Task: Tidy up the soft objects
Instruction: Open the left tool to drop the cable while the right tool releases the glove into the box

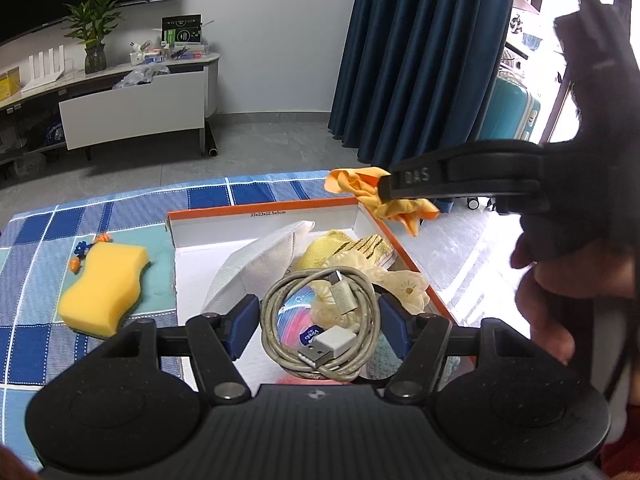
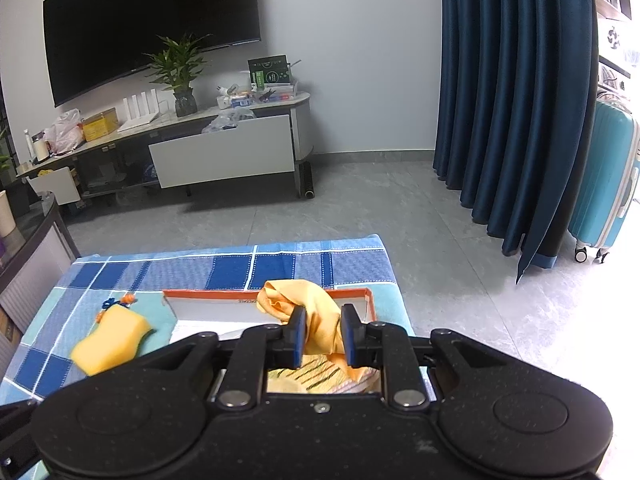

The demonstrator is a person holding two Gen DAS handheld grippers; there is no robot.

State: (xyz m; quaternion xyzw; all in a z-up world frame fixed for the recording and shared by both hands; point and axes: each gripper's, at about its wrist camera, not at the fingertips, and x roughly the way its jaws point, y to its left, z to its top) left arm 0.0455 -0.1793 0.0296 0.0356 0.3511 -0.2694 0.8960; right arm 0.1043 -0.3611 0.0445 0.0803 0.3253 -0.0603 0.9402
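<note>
My left gripper (image 1: 317,324) is shut on a coiled grey USB cable (image 1: 276,300) and holds it over the orange-rimmed white box (image 1: 260,210). In the box lie a white pouch (image 1: 260,260), a yellow striped plush (image 1: 348,246), a cream flowered piece (image 1: 404,284) and a tissue pack (image 1: 296,322). My right gripper (image 2: 323,336) is shut on an orange cloth (image 2: 296,292), which hangs above the far right part of the box (image 2: 200,292). In the left wrist view that gripper (image 1: 384,188) reaches in from the right with the cloth (image 1: 352,184) at its tip.
A yellow sponge (image 1: 104,284) and a small blue and orange toy (image 1: 82,252) lie on the blue checked tablecloth (image 1: 120,204) left of the box. A hand (image 1: 560,300) is at the right. Beyond the table are grey floor, a TV stand (image 2: 224,152), a blue curtain (image 2: 512,100) and a teal suitcase (image 2: 604,180).
</note>
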